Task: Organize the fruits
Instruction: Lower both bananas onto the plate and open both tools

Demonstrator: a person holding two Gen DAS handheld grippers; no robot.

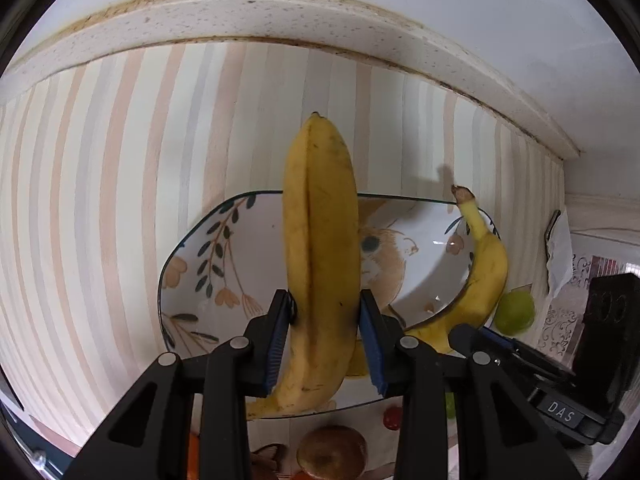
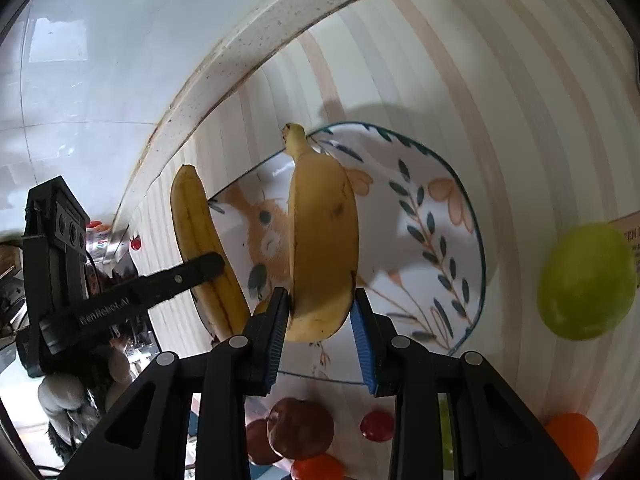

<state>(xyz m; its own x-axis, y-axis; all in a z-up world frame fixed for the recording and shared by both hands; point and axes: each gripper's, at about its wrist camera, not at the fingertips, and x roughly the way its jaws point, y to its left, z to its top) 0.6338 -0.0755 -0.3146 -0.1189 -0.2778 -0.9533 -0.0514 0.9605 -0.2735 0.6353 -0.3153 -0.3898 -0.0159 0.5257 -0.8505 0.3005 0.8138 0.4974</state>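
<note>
Left tongs (image 1: 326, 336) and right tongs (image 2: 322, 320) each clamp a banana, side by side, angled downward.

Bright, even daylight fills both views, and glare whitens the glossy wall tiles (image 2: 80, 80) behind the plate (image 1: 192, 280). Soft shadows fall across the striped cloth (image 2: 500, 80) just beyond the plate's far rim. Fisheye distortion bows the counter edge (image 1: 280, 12) above the plate, dark vignette rings the corners, and the green fruit (image 2: 586, 280) right of the plate is smeared by blur
</note>
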